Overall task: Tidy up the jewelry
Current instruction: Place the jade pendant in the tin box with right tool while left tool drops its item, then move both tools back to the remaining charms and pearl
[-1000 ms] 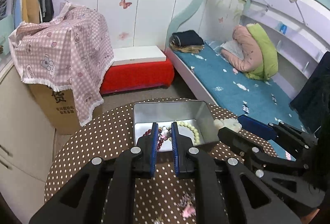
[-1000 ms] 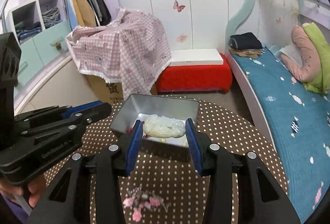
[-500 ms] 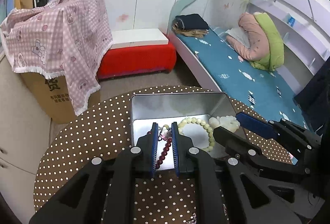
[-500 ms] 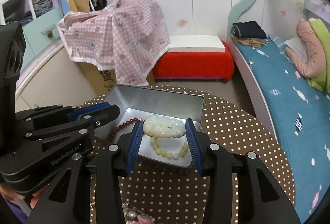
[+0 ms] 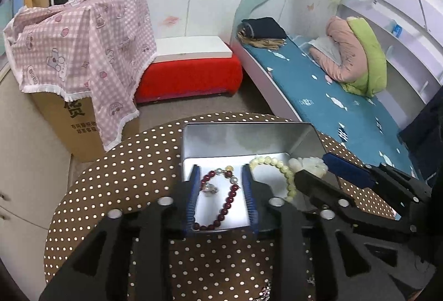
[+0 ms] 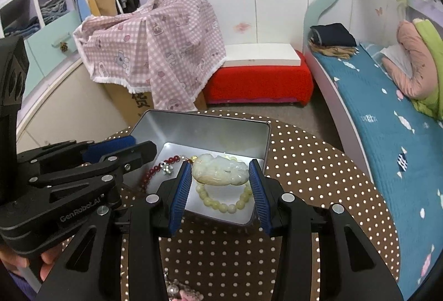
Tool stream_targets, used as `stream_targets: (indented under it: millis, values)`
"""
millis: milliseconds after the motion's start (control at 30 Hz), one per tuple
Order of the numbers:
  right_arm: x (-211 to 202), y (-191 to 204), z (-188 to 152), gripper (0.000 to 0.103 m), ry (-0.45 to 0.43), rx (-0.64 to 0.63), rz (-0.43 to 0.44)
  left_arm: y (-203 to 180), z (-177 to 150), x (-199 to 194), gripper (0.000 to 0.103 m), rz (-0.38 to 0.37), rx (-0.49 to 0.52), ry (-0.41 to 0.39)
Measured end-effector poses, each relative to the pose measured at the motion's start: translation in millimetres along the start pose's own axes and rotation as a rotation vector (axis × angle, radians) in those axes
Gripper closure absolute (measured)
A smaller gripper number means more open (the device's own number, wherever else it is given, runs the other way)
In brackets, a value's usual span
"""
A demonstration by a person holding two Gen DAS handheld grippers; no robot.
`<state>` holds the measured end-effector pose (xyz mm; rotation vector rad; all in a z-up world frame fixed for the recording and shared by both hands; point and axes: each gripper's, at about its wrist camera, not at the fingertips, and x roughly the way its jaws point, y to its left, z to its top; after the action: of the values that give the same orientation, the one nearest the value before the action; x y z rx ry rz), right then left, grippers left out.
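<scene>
An open silver tin (image 5: 243, 137) (image 6: 199, 129) stands on the round polka-dot table. A dark red bead bracelet (image 5: 227, 201) (image 6: 155, 170) with a small silver charm (image 5: 209, 188) lies in it, beside a pale yellow bead bracelet (image 5: 279, 168) (image 6: 221, 202). My left gripper (image 5: 221, 198) is open over the tin, its jaws either side of the red bracelet and charm. My right gripper (image 6: 220, 190) is shut on a pale carved jade pendant (image 6: 218, 169) (image 5: 307, 164), held over the yellow bracelet.
More jewelry lies on the table (image 6: 318, 170) near its front edge: pink and silver pieces (image 6: 182, 291) (image 5: 265, 290). Beyond the table stand a cloth-covered cardboard box (image 5: 80, 57), a red bench (image 5: 188, 74) and a bed (image 5: 332, 96).
My left gripper opened and let go of the silver charm, which now lies in the tin. Both grippers moved forward over the tin; the right one still holds the pendant.
</scene>
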<state>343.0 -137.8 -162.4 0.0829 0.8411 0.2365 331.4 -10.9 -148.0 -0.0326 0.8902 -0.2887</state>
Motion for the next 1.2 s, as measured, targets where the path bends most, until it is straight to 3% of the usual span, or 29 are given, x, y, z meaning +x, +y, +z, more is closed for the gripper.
stream_targets:
  millis: [633, 833, 1033, 1200]
  values:
    - [-5.0, -2.7, -1.6, 0.059, 0.012, 0.027, 0.018, 3.2, -2.9, -6.6, 0.067, -0.008, -0.019, 0.006]
    - [-25.6, -1.3, -0.2, 0.059, -0.017, 0.028, 0.015, -1.1, -5.8, -28.8, 0.052, 0.010, -0.015, -0.035]
    - [-69.6, 6.0, -8.0, 0.049, -0.083, 0.012, 0.010, -1.9, -17.4, -70.8, 0.034, 0.011, -0.037, -0.106]
    - [-109.7, 18.8, -26.2, 0.042, -0.145, -0.020, -0.010, -6.3, -44.9, -110.9, 0.026, 0.025, -0.031, -0.184]
